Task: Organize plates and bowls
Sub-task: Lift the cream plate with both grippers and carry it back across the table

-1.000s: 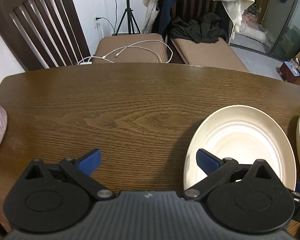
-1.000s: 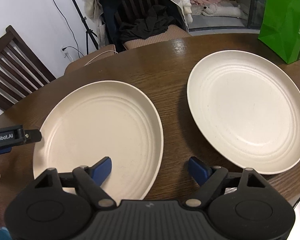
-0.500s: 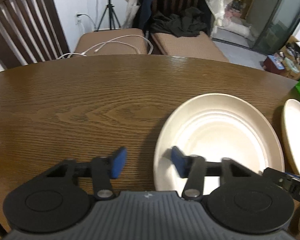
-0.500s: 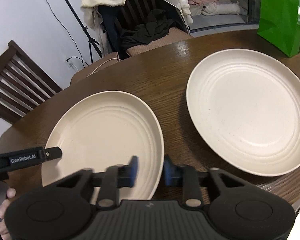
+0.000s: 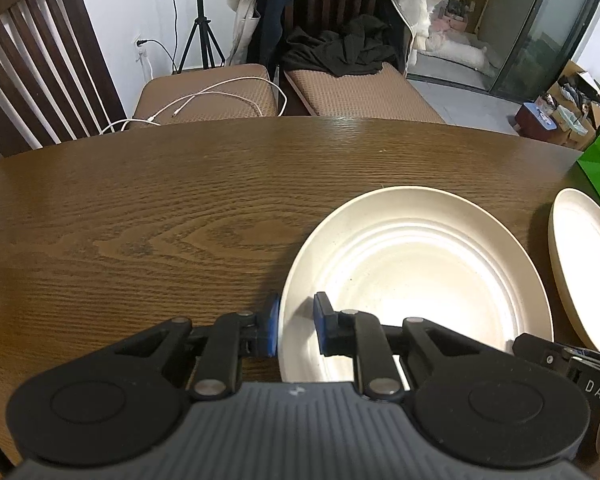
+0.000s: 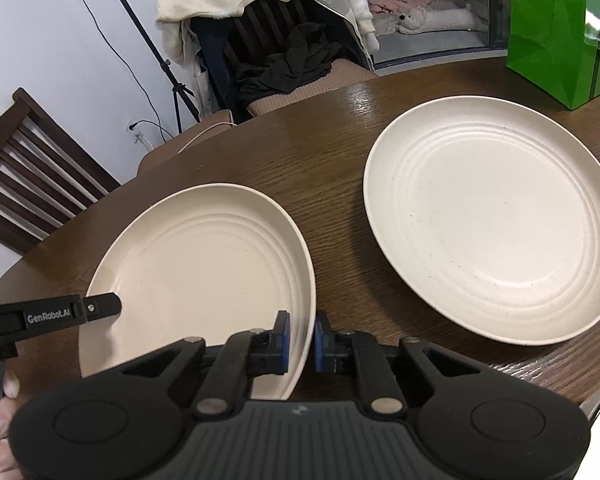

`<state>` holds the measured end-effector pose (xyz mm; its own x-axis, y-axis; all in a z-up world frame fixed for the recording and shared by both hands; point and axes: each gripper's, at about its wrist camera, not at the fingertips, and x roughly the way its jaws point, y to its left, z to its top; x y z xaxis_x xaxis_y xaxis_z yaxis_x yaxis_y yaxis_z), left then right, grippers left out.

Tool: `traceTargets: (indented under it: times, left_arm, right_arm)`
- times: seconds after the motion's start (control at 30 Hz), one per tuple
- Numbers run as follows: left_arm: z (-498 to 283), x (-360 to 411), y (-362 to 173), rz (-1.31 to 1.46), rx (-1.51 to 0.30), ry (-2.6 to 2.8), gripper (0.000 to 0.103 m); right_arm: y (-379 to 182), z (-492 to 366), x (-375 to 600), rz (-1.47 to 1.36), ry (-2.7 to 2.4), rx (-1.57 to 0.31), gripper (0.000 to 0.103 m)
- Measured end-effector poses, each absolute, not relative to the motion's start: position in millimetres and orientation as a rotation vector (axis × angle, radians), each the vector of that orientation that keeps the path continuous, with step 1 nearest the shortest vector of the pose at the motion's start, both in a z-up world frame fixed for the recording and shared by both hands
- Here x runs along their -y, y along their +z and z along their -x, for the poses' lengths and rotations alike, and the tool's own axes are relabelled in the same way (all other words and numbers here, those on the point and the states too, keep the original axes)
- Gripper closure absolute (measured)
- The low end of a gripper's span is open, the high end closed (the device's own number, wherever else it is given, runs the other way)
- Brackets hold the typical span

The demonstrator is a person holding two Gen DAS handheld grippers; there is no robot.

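- Over the last second I've brought both sets of fingers in from wide open: my left gripper (image 5: 294, 330) now has one blue pad outside the left rim of the near plate (image 5: 412, 280) and one inside it, with only a narrow gap left around the rim.
- From the right wrist view, my right gripper (image 6: 300, 340) straddles the same plate (image 6: 196, 280) at its near right rim, pads close on either side. I'd call both grips closed on the rim or a hair from it; I can't see firm contact on every pad.
- The plate seems to sit flat on the worktop (image 5: 140, 220), near me. I can't tell if it has begun to lift.
- The second plate (image 6: 492, 220) lies to the right and a little farther off, apart from the first and untouched. A green bag (image 6: 560, 28) stands beyond it at the far right.
- What this means: the reach is over and the grasp is set, so I judge the next step is to raise the near plate and carry it right onto the other one to make a stack.
- My worry is the thin, sloped rim: with two pinches on opposite edges, uneven lifting could tip it or let it slide out.
- No bowls show in either view.
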<state>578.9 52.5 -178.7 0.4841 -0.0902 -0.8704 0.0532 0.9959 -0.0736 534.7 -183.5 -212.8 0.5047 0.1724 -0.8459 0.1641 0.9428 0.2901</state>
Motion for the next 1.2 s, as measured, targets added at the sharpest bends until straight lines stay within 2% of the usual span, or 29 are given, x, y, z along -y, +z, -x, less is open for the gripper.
traceTargets:
  times: [0.47,1.2]
  left_arm:
    - [-568.2,-46.7,-155.2,0.038,-1.01,-0.105,0.085]
    - [-525.3,-33.2,-89.0,0.024,-0.931,-0.12,0.085]
  right_arm:
    - [-198.7,-523.7,188.3,-0.357,-0.007,-1.007,0.091]
    - [-136.1,-485.5,202.8,-0.353,-0.008,-0.931,0.091]
